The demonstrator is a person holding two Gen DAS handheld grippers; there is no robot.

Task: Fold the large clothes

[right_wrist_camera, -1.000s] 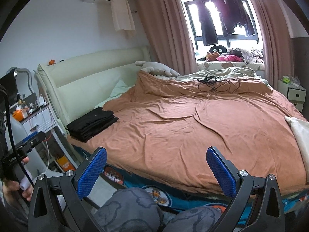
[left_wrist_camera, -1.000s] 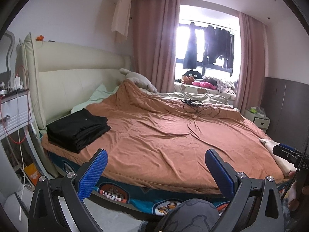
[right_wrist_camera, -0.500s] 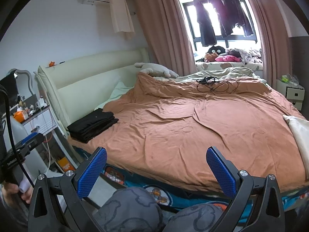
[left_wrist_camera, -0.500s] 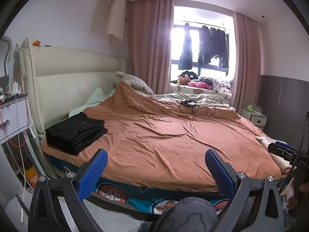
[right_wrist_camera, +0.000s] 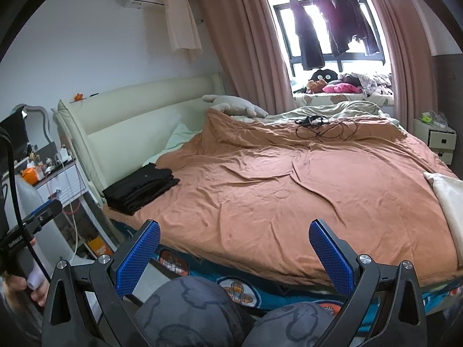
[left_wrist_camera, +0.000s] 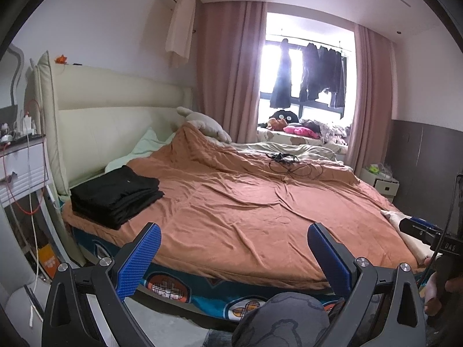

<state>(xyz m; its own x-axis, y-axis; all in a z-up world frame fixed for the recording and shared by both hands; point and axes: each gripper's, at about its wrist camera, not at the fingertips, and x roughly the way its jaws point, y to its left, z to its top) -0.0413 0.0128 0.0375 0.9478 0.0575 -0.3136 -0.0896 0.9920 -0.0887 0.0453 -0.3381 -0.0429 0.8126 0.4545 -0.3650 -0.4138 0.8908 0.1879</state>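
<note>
A stack of folded black clothes [left_wrist_camera: 115, 198] lies on the left corner of the bed's orange cover [left_wrist_camera: 246, 211], near the headboard; it also shows in the right wrist view [right_wrist_camera: 141, 188]. A cream garment [right_wrist_camera: 448, 202] lies at the bed's right edge, seen small in the left wrist view [left_wrist_camera: 405, 231]. My left gripper [left_wrist_camera: 231, 248] is open and empty, held off the foot of the bed. My right gripper [right_wrist_camera: 234, 245] is open and empty too, also short of the bed edge.
A tangle of black cables [left_wrist_camera: 289, 163] lies on the far side of the bed. A plush toy [left_wrist_camera: 202, 124] rests by the headboard. A nightstand [left_wrist_camera: 23, 167] stands at the left, a small drawer unit [right_wrist_camera: 439, 141] at the right. Dark clothes [left_wrist_camera: 306, 78] hang at the window.
Both views have drifted slightly: the bed sits a little lower and further off in the frames. Both grippers stay open and empty.
</note>
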